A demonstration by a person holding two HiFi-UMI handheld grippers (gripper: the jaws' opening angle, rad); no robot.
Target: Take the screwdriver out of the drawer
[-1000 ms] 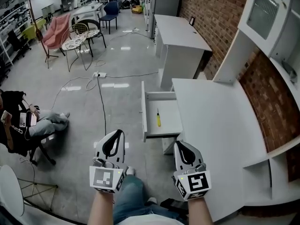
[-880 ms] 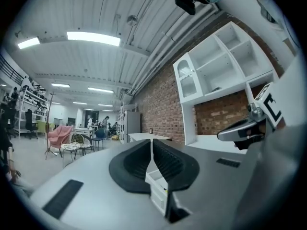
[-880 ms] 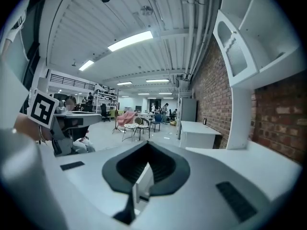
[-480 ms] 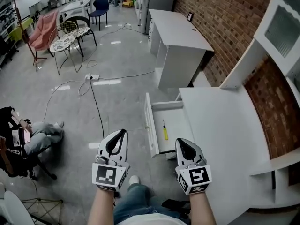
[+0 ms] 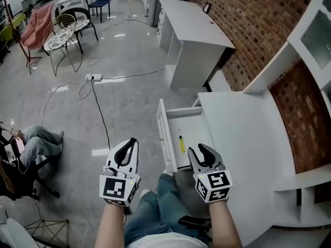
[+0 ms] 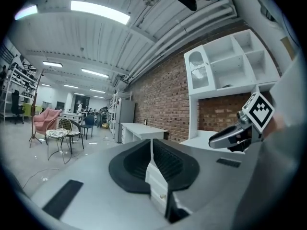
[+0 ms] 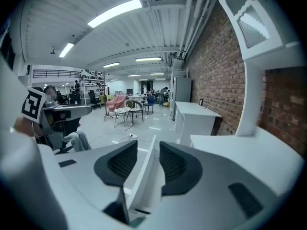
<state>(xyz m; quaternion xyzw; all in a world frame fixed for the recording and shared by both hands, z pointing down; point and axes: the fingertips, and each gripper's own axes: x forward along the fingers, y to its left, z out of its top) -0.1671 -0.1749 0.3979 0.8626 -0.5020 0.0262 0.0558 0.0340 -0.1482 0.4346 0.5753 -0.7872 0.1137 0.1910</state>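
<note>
The left gripper (image 5: 134, 141) has its jaws together, pads meeting at the tips with nothing between them. It hangs over bare floor, beside the person's jeans-clad leg (image 5: 166, 200), with the open drawer (image 5: 162, 133) ahead of it and off to its right.

The right gripper (image 5: 196, 149) has its jaws opening, a clear gap between the pads and nothing in it. In the right gripper view the drawer's white front panel shows through that gap, beyond the tips and untouched. This gripper hovers at the near end of the drawer, tips tilted a little downward, with the white desk top (image 5: 243, 138) stretching ahead on its right.

The screwdriver (image 5: 181, 141) lies flat on the drawer floor, just ahead of the right gripper's tips and slightly to their left, well to the right of the left gripper. It runs roughly parallel to the drawer's front panel, its yellow handle at the end nearer the grippers and its dark shaft pointing away. Neither gripper touches it.

Farther ahead of both grippers stands a second white desk (image 5: 191, 25) against the brick wall (image 5: 243, 19). Ahead of the left gripper a black cable runs across the floor to a power strip (image 5: 93, 77).
</note>
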